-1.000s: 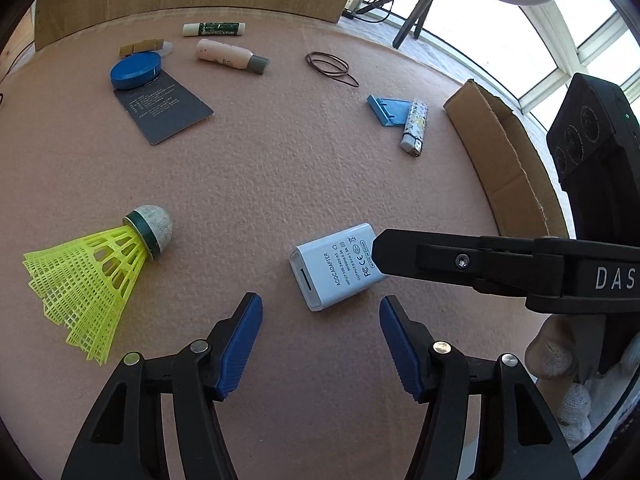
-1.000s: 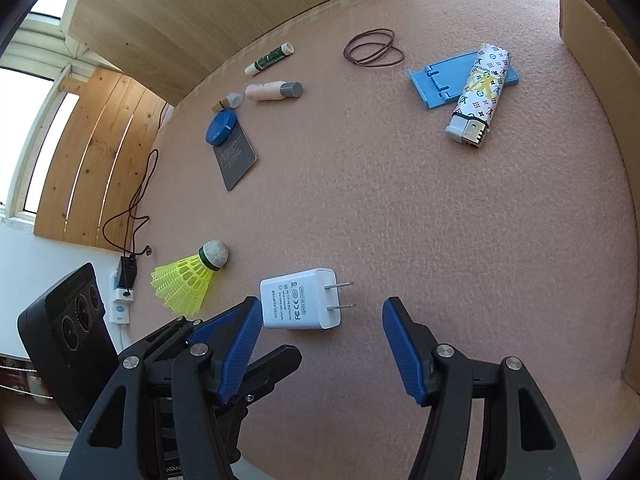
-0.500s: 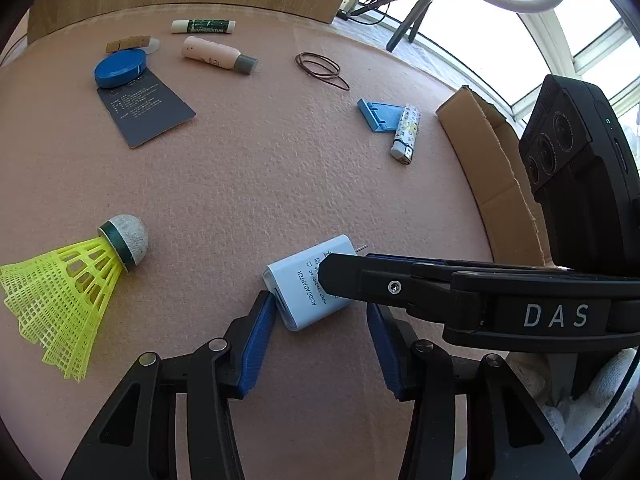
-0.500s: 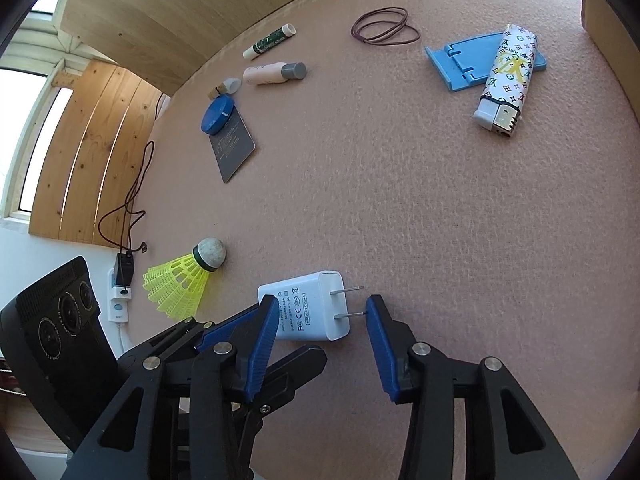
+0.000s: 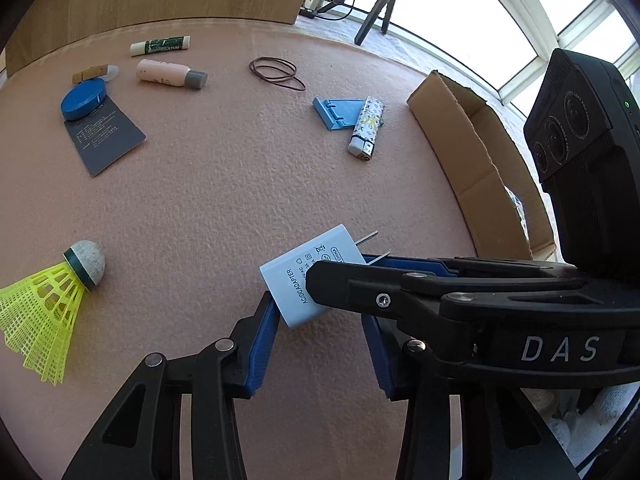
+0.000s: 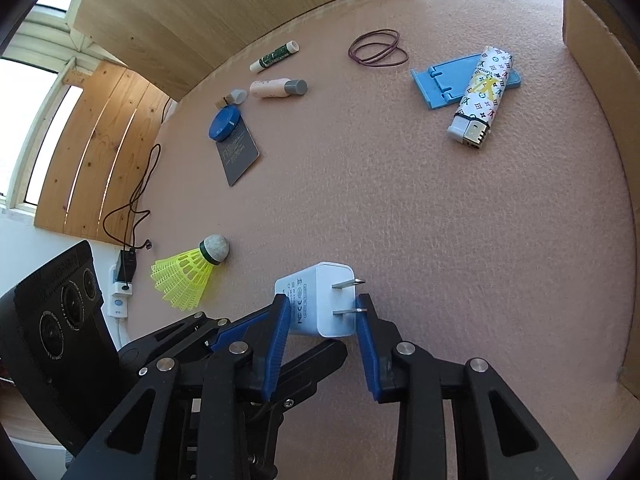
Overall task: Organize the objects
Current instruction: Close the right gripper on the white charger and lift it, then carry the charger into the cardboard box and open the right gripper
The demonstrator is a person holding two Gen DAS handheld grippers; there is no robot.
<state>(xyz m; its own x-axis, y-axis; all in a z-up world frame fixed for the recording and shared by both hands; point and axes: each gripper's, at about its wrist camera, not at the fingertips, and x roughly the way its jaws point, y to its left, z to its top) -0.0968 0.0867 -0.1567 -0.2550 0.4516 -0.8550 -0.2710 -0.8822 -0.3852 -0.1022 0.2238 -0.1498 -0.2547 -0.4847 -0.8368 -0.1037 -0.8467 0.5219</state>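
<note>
Closing from both sides, the right gripper [image 6: 322, 316] clamps the white plastic plug adapter [image 6: 320, 304] on the pink felt mat [image 6: 440, 220]; left gripper [image 5: 320, 336] fingers bracket it, contact unclear. A yellow mesh shuttlecock [image 6: 192, 276] lies nearby.

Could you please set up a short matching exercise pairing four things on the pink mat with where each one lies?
Things:
1. lighter
2. blue round tin
3. white charger
4. shuttlecock

Places:
A. between the right gripper's blue pads
B. resting partly on the dark card
C. lying across the blue stand
D. alone on the mat, beside the charger

Pairs: 1-C, 2-B, 3-A, 4-D
</note>
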